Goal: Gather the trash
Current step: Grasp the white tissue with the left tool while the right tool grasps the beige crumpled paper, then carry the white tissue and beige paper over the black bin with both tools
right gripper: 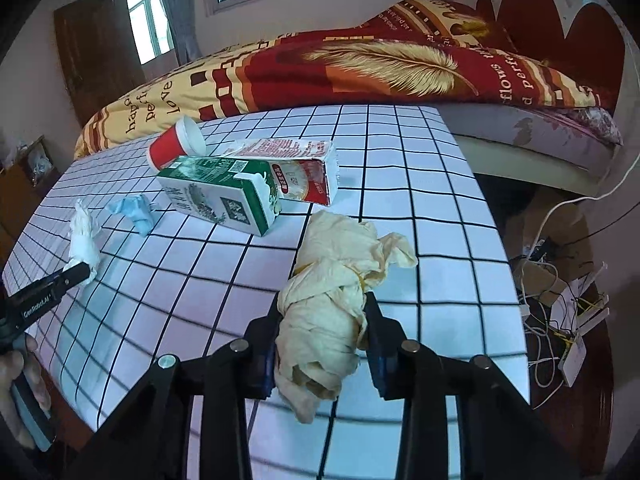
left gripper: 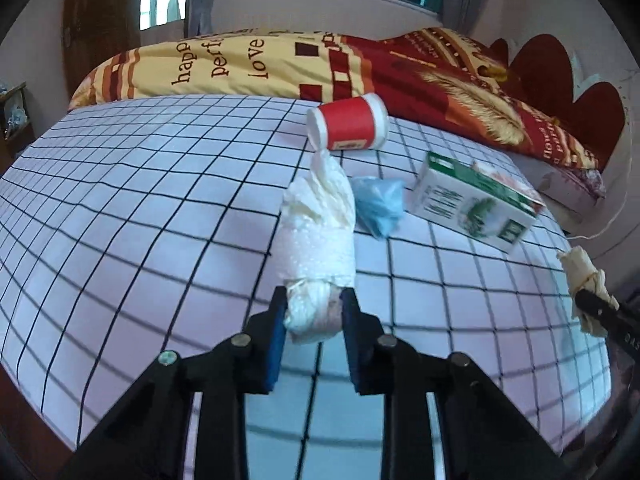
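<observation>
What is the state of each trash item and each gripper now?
left gripper: jaws shut on white tissue wad
white tissue wad: gripped
right gripper: jaws shut on yellow paper wad
yellow paper wad: gripped
red cup: on its side
green carton: lying flat
red carton: lying, end open
blue wad: crumpled, untouched

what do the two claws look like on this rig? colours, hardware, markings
Both match: the left claw and right claw have black angular linkage arms with round silver pivot bolts, ending in flat blue pads. In the right wrist view, the left claw's finger carries white "GenRobot.AI" lettering and a light blue handle shows under the person's hand. No sleeve or cabling on the claws is visible.
</observation>
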Available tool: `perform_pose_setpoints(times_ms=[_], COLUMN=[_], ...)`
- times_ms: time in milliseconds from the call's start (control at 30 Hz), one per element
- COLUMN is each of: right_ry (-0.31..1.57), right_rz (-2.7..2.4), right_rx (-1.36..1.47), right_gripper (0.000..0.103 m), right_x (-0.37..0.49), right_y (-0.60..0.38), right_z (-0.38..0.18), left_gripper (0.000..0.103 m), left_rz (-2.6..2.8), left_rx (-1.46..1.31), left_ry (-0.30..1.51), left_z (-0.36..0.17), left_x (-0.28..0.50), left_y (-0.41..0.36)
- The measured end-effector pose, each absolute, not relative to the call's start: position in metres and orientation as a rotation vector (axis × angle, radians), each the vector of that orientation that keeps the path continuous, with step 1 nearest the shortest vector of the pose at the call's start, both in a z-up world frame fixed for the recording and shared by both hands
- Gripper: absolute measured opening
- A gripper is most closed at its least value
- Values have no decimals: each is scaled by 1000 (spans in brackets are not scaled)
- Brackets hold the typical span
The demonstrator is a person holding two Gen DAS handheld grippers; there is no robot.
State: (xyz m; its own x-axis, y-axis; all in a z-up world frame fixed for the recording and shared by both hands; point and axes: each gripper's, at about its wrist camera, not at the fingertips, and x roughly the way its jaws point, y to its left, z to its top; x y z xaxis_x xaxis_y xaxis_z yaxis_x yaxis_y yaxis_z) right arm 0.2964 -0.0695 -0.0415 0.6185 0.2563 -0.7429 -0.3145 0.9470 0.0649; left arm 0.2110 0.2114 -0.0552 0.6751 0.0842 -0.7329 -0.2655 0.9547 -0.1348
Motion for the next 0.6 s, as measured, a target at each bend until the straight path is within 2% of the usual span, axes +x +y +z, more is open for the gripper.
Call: perform_pose_setpoints(times_ms=[600], right_ry=[792], right_rz=[258], right_rx=[-27], right_gripper=[38], right_x=[199], right_y=[-144], right_z=[-14], left_gripper=[27], left_rz=[-7], left_rx=[-133], left_ry=[768], left_z=[-27], left_x=[140], left_y=[103])
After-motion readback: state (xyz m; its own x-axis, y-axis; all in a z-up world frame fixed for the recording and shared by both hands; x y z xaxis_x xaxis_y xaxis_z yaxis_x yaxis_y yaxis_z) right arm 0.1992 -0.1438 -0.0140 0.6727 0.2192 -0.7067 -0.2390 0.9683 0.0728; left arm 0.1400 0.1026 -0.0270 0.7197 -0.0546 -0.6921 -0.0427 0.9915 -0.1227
